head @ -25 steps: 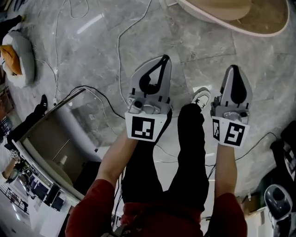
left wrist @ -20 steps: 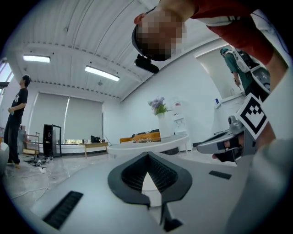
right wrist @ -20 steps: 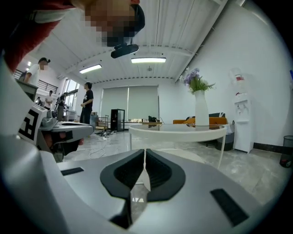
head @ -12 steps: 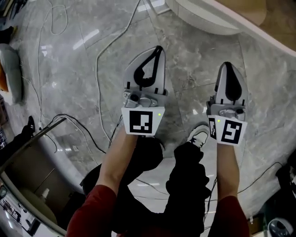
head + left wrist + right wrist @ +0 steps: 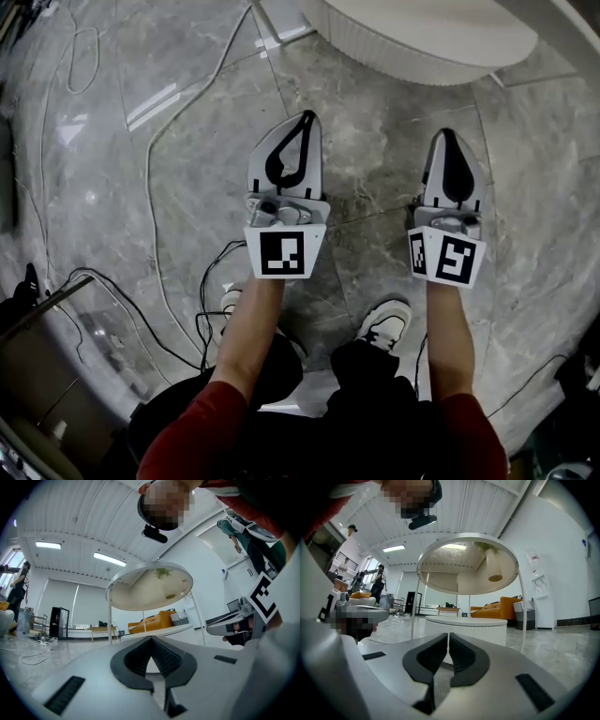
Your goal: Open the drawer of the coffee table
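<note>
Both dropped low since a second ago: left gripper (image 5: 307, 118) and right gripper (image 5: 448, 136) jaws pressed together, empty, facing coffee table (image 5: 422, 47).

Grey marble floor (image 5: 112, 141), white walls (image 5: 553, 564), perhaps a sofa (image 5: 499, 609).

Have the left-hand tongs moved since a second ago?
Yes. The left tongs have come closer to the white table, whose base now lies just ahead.
</note>
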Demonstrator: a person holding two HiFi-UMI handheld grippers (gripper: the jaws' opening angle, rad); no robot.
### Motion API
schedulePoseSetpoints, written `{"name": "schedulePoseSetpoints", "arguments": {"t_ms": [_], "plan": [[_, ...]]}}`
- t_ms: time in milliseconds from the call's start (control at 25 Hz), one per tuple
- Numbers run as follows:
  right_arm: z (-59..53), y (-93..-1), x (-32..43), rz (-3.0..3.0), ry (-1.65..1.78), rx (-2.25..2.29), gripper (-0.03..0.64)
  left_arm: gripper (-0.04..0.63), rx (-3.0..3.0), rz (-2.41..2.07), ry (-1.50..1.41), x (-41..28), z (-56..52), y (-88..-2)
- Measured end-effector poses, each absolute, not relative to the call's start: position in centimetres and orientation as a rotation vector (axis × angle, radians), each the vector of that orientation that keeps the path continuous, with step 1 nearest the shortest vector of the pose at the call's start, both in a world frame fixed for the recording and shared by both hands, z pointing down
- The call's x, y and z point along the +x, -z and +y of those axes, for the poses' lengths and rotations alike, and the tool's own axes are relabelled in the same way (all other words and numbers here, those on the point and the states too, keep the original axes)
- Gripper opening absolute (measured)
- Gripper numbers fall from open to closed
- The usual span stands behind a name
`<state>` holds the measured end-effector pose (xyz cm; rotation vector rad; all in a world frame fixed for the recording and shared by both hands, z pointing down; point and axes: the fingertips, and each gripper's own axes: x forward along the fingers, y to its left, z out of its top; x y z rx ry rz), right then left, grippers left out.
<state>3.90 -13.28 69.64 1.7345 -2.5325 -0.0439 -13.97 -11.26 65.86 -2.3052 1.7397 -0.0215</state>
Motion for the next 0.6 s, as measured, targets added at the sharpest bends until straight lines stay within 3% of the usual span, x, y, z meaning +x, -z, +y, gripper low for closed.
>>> {"name": "schedulePoseSetpoints", "arguments": {"t_ms": [600], "plan": [[-13.0, -72.9, 5.8, -2.532, -0.124, 1.789, 0.025, 0.013, -2.379, 1.786, 0.039, -12.7, -10.2, -68.2]]}}
